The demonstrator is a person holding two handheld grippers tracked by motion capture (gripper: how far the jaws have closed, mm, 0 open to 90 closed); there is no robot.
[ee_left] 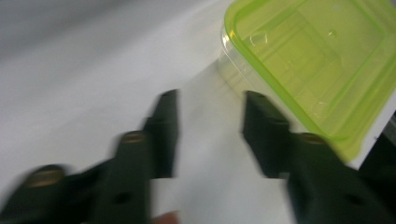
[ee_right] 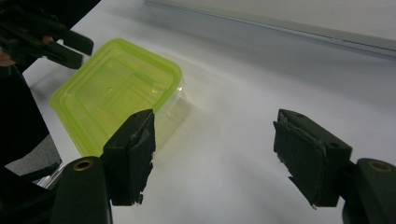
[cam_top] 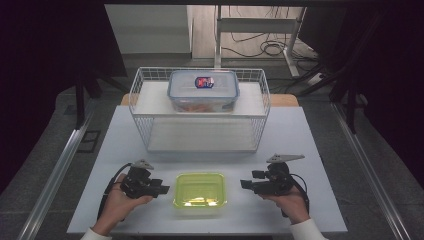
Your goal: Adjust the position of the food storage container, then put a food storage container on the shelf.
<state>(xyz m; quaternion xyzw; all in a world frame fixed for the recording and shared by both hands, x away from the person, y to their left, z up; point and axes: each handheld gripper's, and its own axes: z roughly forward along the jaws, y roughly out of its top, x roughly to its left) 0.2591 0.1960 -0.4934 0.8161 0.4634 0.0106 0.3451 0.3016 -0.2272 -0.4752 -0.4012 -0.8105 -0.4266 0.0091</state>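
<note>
Brightness: the white table (cam_top: 300, 135) was evenly lit, while both sides of the high view were dark.
Glare: a pale sheen lay on the green lid (cam_top: 200, 189).
Blur: the left gripper view was smeared throughout.
Focus: the right gripper view was fairly sharp.

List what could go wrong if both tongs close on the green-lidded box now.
1. The left tongs and right tongs stand open on either side of the clear plastic box with the lime-green lid, not yet around it; closing may just push it across the smooth white table.
2. Squeezing might pop the lid.
</note>
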